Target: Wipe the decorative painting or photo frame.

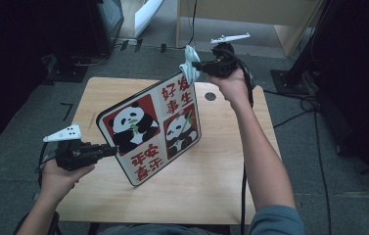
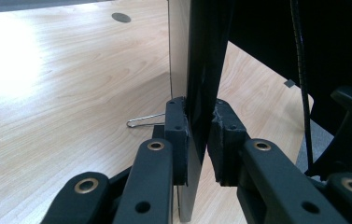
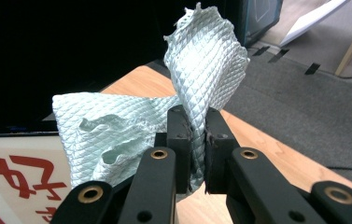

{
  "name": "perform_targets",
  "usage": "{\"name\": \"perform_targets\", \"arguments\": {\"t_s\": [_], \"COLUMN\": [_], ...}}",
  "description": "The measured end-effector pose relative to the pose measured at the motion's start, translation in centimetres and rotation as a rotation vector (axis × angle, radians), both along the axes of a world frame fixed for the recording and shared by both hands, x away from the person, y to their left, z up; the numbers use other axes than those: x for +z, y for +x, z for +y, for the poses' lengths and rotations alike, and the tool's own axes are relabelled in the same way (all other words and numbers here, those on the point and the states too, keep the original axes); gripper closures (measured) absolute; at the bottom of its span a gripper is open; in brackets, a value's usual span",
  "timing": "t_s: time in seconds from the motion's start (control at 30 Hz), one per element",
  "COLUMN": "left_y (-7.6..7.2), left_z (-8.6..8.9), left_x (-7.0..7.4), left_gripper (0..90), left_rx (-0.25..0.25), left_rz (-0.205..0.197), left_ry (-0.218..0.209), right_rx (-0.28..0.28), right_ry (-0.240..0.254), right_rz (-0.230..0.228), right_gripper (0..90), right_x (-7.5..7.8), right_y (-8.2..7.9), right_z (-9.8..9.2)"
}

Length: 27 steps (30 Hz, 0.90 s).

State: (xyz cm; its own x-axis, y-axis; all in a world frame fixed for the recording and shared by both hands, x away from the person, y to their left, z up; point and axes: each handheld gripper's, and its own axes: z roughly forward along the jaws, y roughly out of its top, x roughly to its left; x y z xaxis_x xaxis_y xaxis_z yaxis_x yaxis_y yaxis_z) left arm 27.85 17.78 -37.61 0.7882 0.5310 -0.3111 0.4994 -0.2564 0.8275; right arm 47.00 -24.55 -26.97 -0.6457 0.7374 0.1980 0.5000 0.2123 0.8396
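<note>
With my left tongs (image 1: 109, 150) clamped on the near edge of the panda board (image 1: 152, 132), propped tilted on the tabletop (image 1: 221, 181), and my right tongs (image 1: 197, 65) pinching the pale green cloth (image 1: 190, 62) against its top corner, I judge wiping is underway, so next I drag the cloth down its face.
</note>
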Motion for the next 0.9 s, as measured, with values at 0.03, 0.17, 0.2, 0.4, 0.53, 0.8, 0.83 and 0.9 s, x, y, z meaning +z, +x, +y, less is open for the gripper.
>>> {"name": "perform_targets", "arguments": {"t_s": [0.03, 0.17, 0.2, 0.4, 0.53, 0.8, 0.83, 0.9], "left_y": [0.0, 0.0, 0.0, 0.0, 0.1, 0.1, 0.1, 0.1], "left_z": [0.0, 0.0, 0.0, 0.0, 0.0, 0.0, 0.0, 0.1], "left_x": [0.0, 0.0, 0.0, 0.0, 0.0, 0.0, 0.0, 0.0], "left_gripper": [79.5, 79.6, 79.6, 79.5, 79.5, 79.5, 79.5, 79.5], "left_rx": [0.000, -0.002, -0.002, -0.005, -0.005, -0.005, -0.006, -0.005], "left_rz": [0.000, 0.002, 0.001, 0.000, 0.001, 0.001, 0.002, 0.002], "left_ry": [0.000, 0.000, 0.001, 0.002, 0.002, 0.000, 0.001, 0.002], "right_rx": [0.001, 0.001, 0.001, 0.009, 0.013, 0.014, 0.013, 0.016], "right_ry": [-0.008, -0.019, -0.016, 0.013, 0.030, 0.048, 0.046, 0.048], "right_rz": [0.000, 0.012, 0.009, 0.032, 0.042, 0.072, 0.075, 0.060], "right_gripper": [84.0, 84.2, 84.2, 84.2, 84.2, 84.3, 84.2, 84.3], "right_x": [0.0, -0.2, -0.4, -1.4, -2.0, -2.9, -2.9, -3.0], "right_y": [0.0, 0.0, 0.0, -0.1, -0.2, -0.4, -0.4, -0.5], "right_z": [0.0, -0.1, -0.1, -0.6, -1.0, -1.3, -1.3, -1.3]}}
